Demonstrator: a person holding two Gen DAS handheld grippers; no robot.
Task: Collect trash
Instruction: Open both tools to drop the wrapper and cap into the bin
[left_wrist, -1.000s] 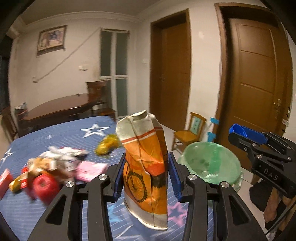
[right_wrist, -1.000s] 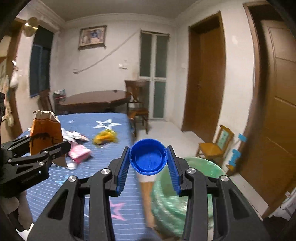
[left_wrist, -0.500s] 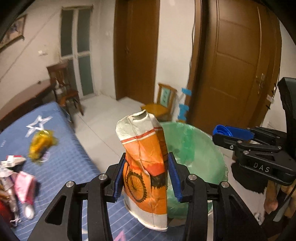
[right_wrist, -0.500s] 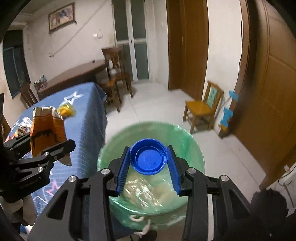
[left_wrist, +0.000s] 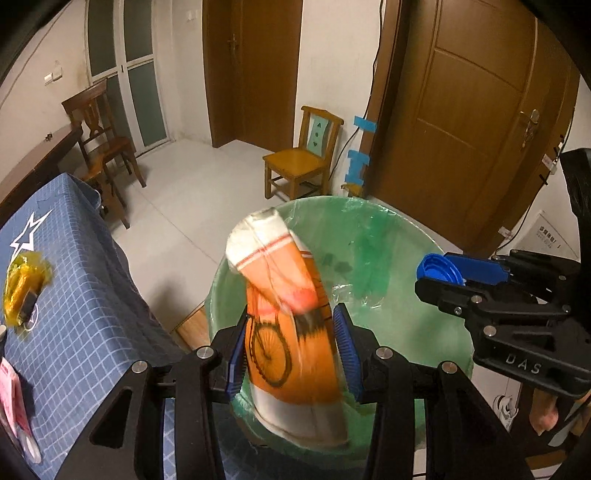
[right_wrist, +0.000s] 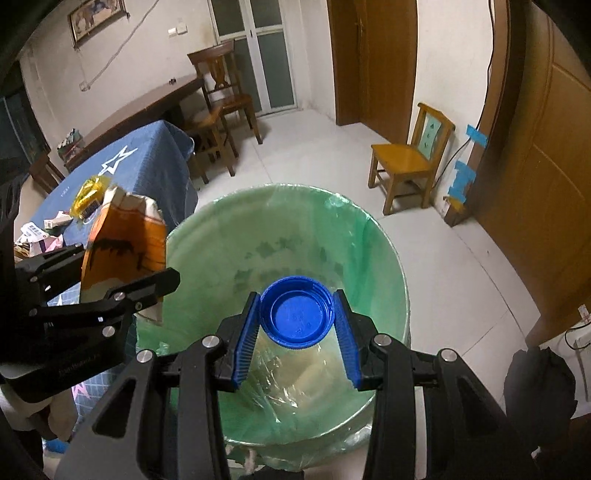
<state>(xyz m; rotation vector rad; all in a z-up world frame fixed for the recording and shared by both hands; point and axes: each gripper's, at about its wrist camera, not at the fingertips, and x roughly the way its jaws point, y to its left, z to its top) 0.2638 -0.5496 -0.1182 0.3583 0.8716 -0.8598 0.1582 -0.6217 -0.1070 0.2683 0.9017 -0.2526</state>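
My left gripper (left_wrist: 291, 354) is shut on a crumpled orange and white carton with a bicycle drawing (left_wrist: 288, 332), held over the near rim of a green-lined trash bin (left_wrist: 373, 236). The carton looks blurred and tilted. My right gripper (right_wrist: 295, 332) is shut on a blue bottle cap (right_wrist: 297, 312), held above the bin's opening (right_wrist: 295, 236). In the right wrist view the carton (right_wrist: 123, 243) and left gripper (right_wrist: 122, 295) sit at the bin's left rim. In the left wrist view the cap (left_wrist: 439, 267) and right gripper (left_wrist: 480, 291) hang over the bin's right side.
A blue star-patterned tablecloth (left_wrist: 74, 302) covers the table left of the bin, with a yellow wrapper (left_wrist: 22, 284) and more litter (right_wrist: 40, 232) on it. A small wooden chair (right_wrist: 410, 158) stands behind the bin. Brown doors are at the right.
Both grippers have swung from over the table to above the bin and tilted down toward it. The carton now leans and blurs between the left fingers; the cap stays gripped.
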